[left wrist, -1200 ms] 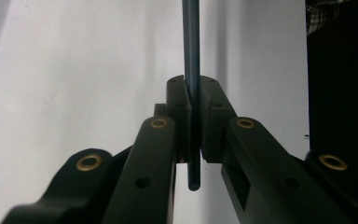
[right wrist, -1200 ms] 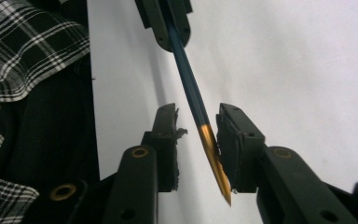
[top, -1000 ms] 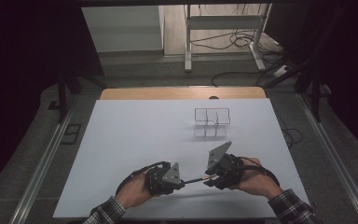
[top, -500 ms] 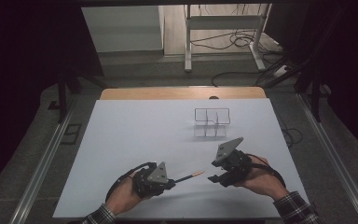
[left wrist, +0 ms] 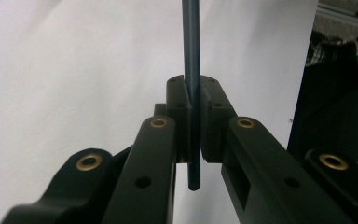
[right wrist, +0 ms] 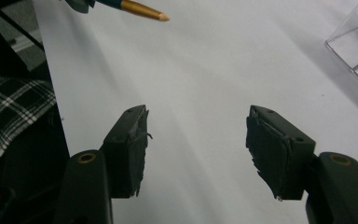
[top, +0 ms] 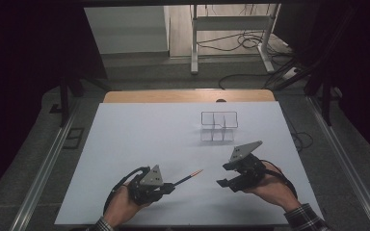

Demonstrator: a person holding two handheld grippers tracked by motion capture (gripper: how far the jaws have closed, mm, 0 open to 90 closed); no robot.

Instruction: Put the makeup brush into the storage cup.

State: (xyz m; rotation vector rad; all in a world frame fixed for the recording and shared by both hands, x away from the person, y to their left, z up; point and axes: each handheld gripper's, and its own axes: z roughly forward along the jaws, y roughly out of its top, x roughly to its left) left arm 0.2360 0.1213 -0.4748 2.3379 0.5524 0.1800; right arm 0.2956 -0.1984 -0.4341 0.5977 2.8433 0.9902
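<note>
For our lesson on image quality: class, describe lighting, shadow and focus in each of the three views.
High view: the white table is evenly lit, its surroundings dark, and the clear organizer looks faint. Left gripper view: the nearest parts of the left gripper are soft, the pencil sharper. Right gripper view: the right gripper casts soft shadows on the table.

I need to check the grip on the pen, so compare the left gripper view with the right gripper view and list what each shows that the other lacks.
Left gripper view: the left claw shut on the thin dark-blue pen, its blunt end poking out behind the pads.

Right gripper view: the right claw with nothing between its jaws, which have just been opening; the pen's golden-orange tip; a clear plastic compartment box.

Both: the white table surface and a plaid sleeve.
</note>
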